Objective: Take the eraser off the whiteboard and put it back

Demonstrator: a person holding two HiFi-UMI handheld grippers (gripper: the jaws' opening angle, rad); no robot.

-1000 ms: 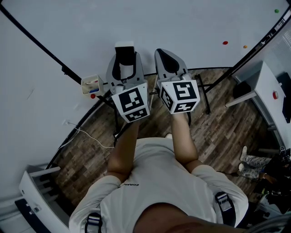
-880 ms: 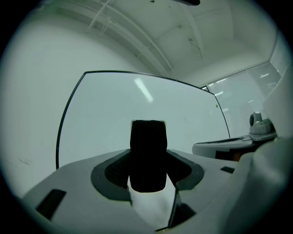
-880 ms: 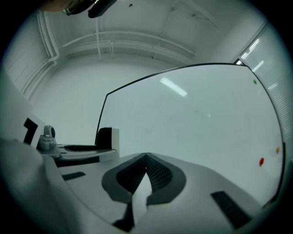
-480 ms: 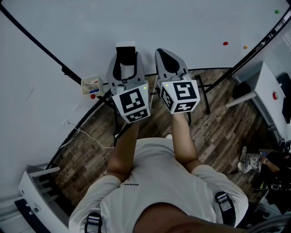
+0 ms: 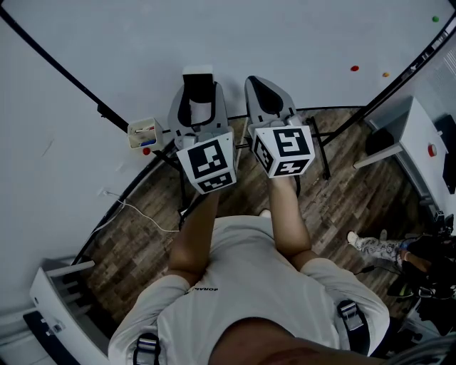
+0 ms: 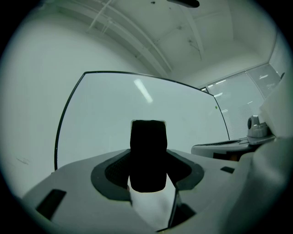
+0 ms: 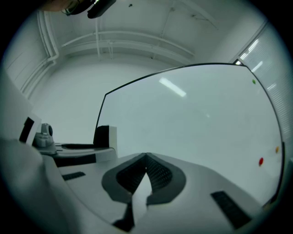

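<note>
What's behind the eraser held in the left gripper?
The whiteboard, plain white around the eraser. The patch straight behind the eraser is covered, so whether it touches the whiteboard cannot be told.

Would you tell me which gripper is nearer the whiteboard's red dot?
Right. The right gripper sits left of the red dot; the left gripper, clamping the eraser, is farther left.

I count one whiteboard (image 5: 285, 36) and one eraser (image 6: 147, 155). There are two grippers, the left gripper (image 5: 199, 89) and the right gripper (image 5: 255, 82), and two marker cubes (image 5: 208, 164), one on each. Three small coloured dots sit on the board: one red dot (image 5: 354, 68), one orange dot (image 5: 385, 73) and one green dot (image 5: 435, 18). There is also one little box (image 5: 143, 132) and one white cable (image 5: 146, 219).
</note>
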